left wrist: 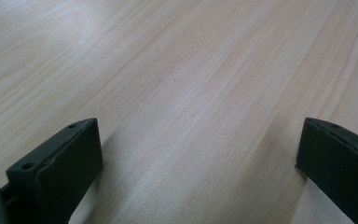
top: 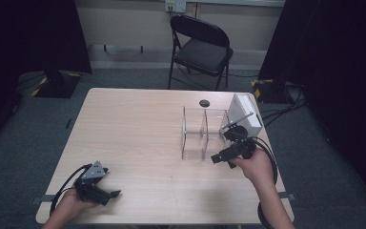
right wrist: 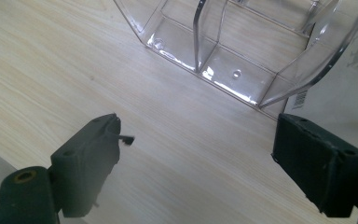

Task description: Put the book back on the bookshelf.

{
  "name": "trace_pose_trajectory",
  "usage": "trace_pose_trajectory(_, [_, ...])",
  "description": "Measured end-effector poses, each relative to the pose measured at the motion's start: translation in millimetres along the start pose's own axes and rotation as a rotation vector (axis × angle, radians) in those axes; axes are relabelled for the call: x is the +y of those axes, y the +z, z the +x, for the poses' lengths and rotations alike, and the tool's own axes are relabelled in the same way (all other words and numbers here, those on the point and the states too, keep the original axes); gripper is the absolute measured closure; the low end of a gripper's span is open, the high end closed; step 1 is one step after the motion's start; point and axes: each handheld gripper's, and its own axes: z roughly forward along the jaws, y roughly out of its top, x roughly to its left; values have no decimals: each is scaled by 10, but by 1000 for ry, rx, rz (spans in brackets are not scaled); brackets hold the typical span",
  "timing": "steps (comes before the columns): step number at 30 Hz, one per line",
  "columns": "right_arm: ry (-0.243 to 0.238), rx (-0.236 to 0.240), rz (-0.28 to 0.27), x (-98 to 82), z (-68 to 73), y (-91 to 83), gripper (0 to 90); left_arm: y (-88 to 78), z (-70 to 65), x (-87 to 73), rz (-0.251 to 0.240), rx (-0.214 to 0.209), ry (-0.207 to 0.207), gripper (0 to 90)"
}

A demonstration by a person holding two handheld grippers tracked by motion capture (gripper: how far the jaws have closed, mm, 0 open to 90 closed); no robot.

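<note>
- Clear plastic organizer (top: 204, 132), with open compartments, stands right of center on our light wood table (top: 133, 129), touching one white box (top: 246, 114).
- Grey carpet, dark curtains and one black folding chair (top: 201, 47) lie beyond.
- Our right gripper (top: 223, 157) hovers just beside the organizer, jaws wide apart, empty.
- Our left gripper (top: 110, 195) rests near the front edge, jaws wide apart, empty.

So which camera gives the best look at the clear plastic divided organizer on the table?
The high view: the clear plastic divided organizer shows whole there, standing beside the white box, with the right gripper close by. The right gripper view shows its base and dividers near, cut off at the top. The left gripper view shows wooden tabletop.
</note>
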Motion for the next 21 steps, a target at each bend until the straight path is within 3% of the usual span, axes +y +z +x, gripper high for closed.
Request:
trace_pose_trajectory(7, [-39, -8, 30, -31, 64, 79, 144, 2, -6, -2, -2, -2, -9, 0])
trace_pose_trajectory(21, [-108, 41, 53, -22, 307, 275, 146, 0, -10, -4, -2, 0, -14, 0])
